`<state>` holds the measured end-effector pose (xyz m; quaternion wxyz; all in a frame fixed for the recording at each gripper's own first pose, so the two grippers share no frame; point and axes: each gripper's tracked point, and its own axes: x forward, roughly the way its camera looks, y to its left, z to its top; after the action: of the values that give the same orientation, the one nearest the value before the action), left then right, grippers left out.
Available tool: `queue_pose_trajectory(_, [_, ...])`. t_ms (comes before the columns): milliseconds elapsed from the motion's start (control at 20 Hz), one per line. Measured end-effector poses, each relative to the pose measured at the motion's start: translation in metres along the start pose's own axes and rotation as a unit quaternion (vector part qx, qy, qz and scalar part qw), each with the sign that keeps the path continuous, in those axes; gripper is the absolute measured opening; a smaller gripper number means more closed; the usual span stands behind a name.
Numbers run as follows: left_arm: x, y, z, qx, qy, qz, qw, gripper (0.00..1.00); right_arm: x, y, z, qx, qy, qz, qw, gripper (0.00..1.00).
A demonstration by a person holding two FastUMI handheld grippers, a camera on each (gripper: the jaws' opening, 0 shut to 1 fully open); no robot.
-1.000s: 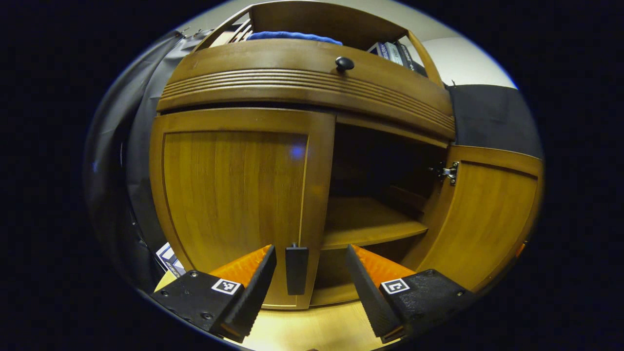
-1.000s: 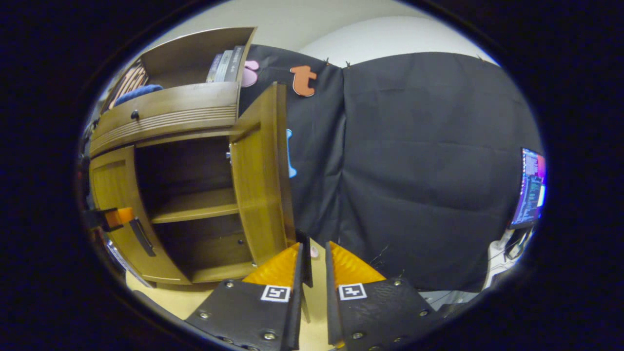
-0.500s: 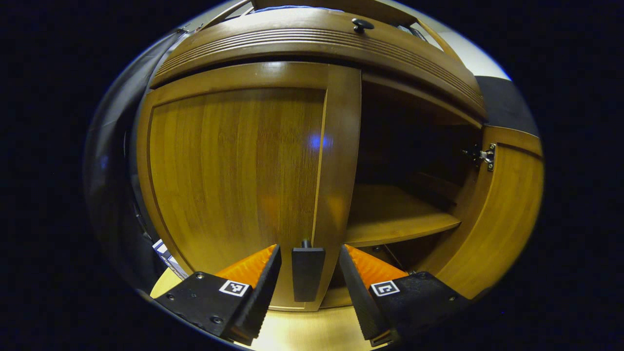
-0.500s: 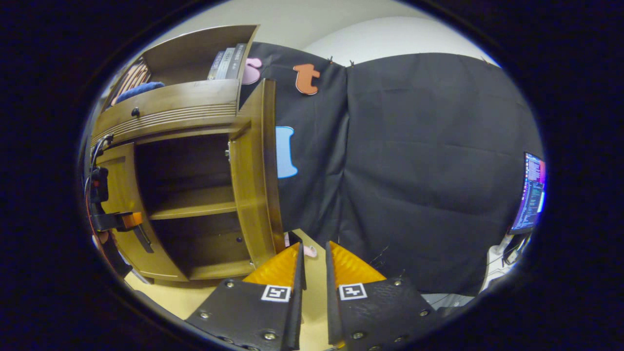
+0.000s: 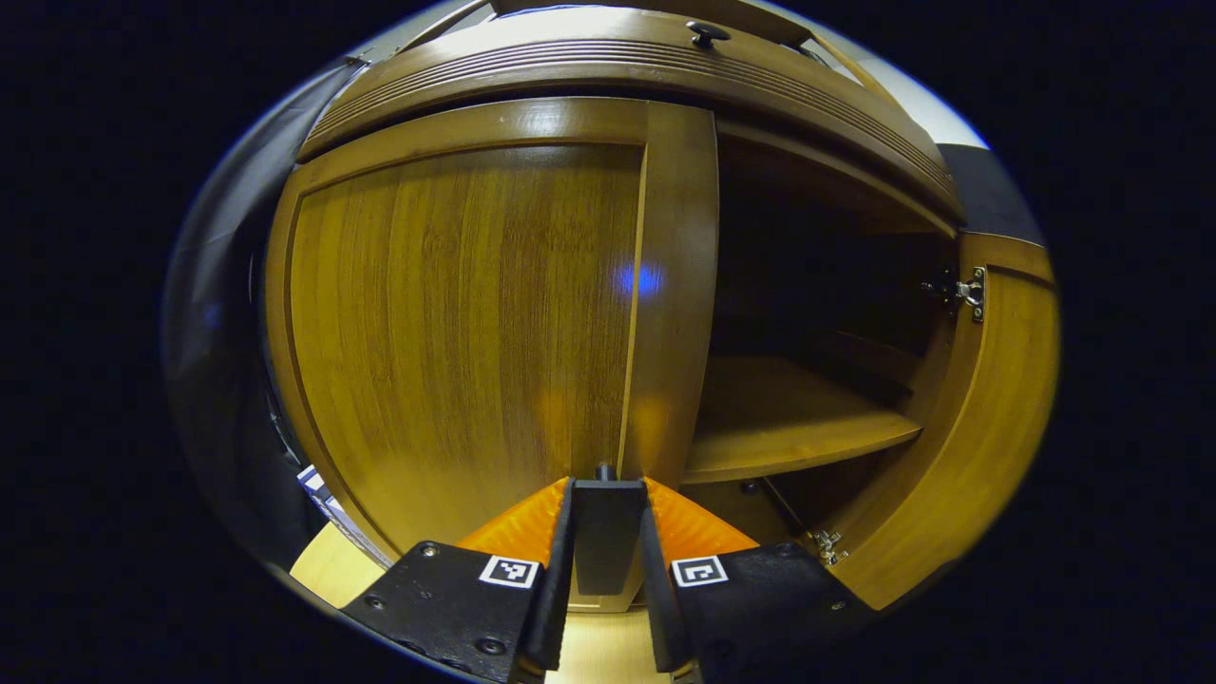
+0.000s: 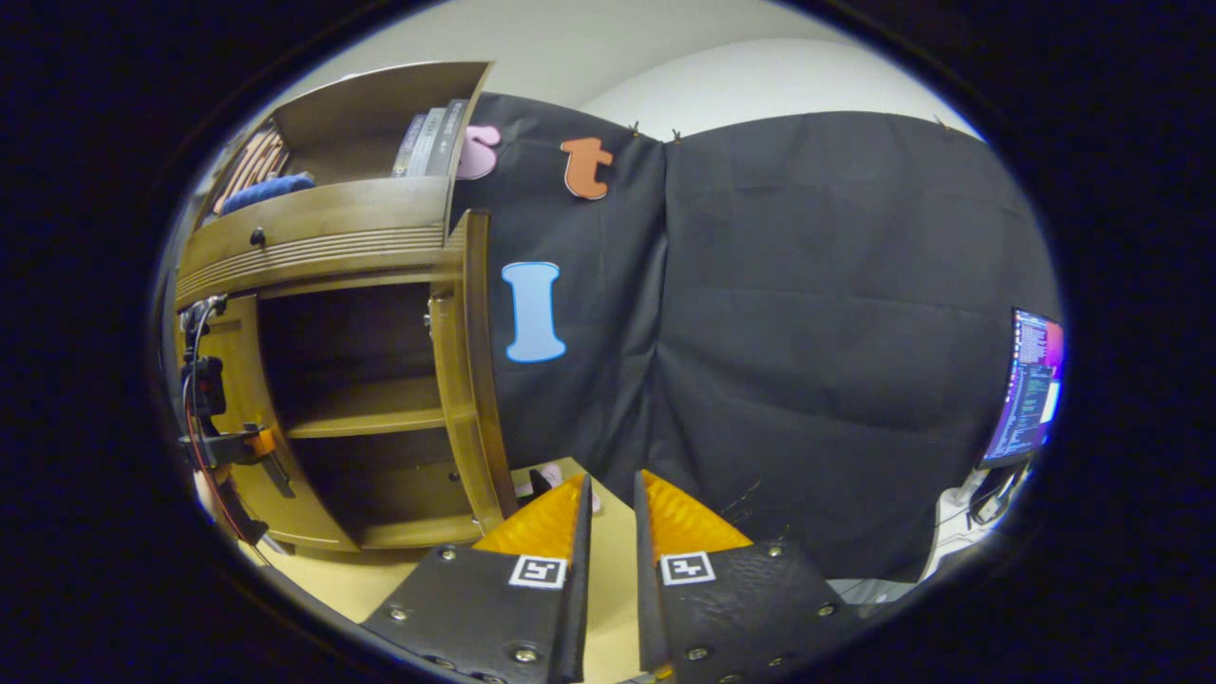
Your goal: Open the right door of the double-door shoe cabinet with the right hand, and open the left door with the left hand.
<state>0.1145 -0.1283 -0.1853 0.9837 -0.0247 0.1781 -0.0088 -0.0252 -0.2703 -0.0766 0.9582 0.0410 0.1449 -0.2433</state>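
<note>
Left gripper view: the left gripper (image 5: 606,532) is clenched on the dark upright bar handle (image 5: 604,532) of the closed left door of the brown wooden shoe cabinet (image 5: 456,323); both fingers press the handle's sides. The door panel lies flush under the ribbed wooden drawer front (image 5: 608,71), which carries a small dark round knob (image 5: 707,34). To the right of the door, the compartment is exposed, with one wooden inner shelf (image 5: 788,418). The right door (image 5: 988,418) is swung wide, its inner face and a metal hinge (image 5: 971,288) in sight.

Right gripper view: the right gripper (image 6: 608,551) has its fingers nearly together with only a narrow slit between them and nothing held. It sits off the cabinet, over the pale wooden floor (image 6: 608,532), facing the black cloth wall (image 6: 817,342). This view gives the open right door (image 6: 465,370) almost edge-on, and the left gripper (image 6: 249,445) far off at the left door's handle. It also takes in the open top shelf with upright books (image 6: 429,141) and a folded blue cloth (image 6: 266,190), and a lit monitor (image 6: 1026,385) at far right.

Writing: square black-and-white coded tags (image 5: 508,571) on the gripper bodies; book spines too small to read.
</note>
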Motion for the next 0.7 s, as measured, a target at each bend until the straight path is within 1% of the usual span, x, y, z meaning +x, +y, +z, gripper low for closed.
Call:
queue_pose_trajectory(50, [-0.001, 0.0, 0.001, 0.002, -0.003, 0.0, 1.0, 0.4, -0.001, -0.002, 0.004, 0.002, -0.003, 0.0, 1.0, 0.22])
queue_pose_trajectory(100, [-0.002, 0.001, 0.001, 0.007, -0.007, 0.001, 1.0, 0.36, -0.004, -0.005, 0.005, 0.004, -0.006, 0.0, 1.0, 0.22])
queue_pose_trajectory(150, [-0.001, 0.002, 0.001, 0.014, -0.009, 0.0, 1.0, 0.38, -0.006, -0.006, 0.007, 0.007, -0.007, 0.002, 1.0, 0.22])
queue_pose_trajectory(200, [-0.001, 0.001, 0.0, 0.019, -0.012, -0.001, 1.0, 0.33, -0.008, -0.006, 0.007, 0.009, -0.006, 0.007, 1.0, 0.22])
queue_pose_trajectory(450, [-0.005, 0.003, 0.001, 0.009, -0.012, -0.001, 1.0, 0.32, -0.017, -0.01, 0.011, 0.009, -0.005, 0.02, 1.0, 0.22])
queue_pose_trajectory(500, [-0.005, 0.003, 0.001, 0.007, -0.012, 0.0, 1.0, 0.3, -0.018, -0.009, 0.011, 0.01, -0.004, 0.024, 1.0, 0.22])
queue_pose_trajectory(700, [-0.004, 0.003, 0.001, 0.001, -0.009, 0.0, 1.0, 0.3, -0.019, -0.004, 0.013, 0.004, -0.005, 0.039, 0.999, 0.22])
